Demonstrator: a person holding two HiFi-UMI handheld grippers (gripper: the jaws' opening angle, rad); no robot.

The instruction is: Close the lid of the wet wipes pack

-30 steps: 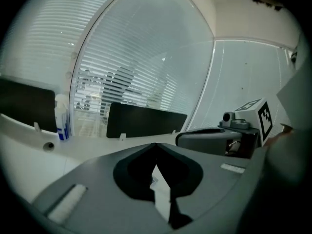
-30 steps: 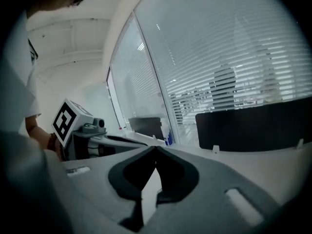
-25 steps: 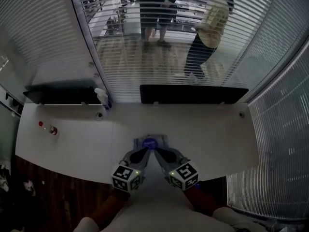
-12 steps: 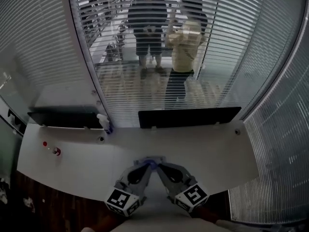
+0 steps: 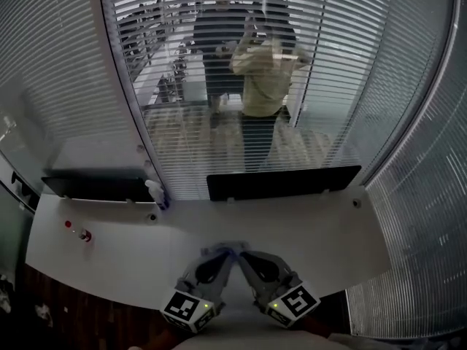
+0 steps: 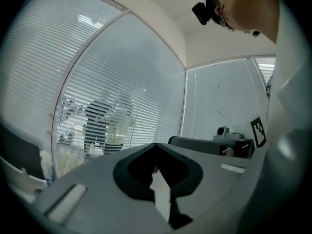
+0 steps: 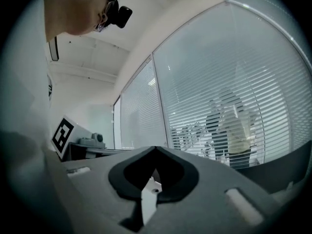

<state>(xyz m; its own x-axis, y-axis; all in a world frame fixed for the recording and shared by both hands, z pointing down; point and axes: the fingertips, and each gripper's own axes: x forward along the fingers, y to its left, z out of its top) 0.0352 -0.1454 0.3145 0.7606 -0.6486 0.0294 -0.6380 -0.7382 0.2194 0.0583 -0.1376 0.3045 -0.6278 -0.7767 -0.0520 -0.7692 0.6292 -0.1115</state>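
Head view has tilted up, nothing else has moved: left gripper (image 5: 221, 257) and right gripper (image 5: 241, 257), jaws closed on nothing, stay tip-down on the wet wipes pack (image 5: 213, 250) at the tabletop's (image 5: 328, 239) near-edge middle, so its lid (image 5: 230, 252) is probably pressed shut.

Two hand-held grippers (image 5: 219, 256) (image 5: 242, 257), one wet wipes pack (image 5: 219, 247), two people (image 5: 217, 49) (image 5: 264, 79), two dark screens (image 5: 95, 189) (image 5: 281, 183), one spray bottle (image 5: 156, 193), one table (image 5: 328, 232).

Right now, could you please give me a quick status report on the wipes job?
Left gripper, right gripper: both shut, empty, tips meeting at the wet wipes pack. Lid hidden behind them. Nothing else close by.
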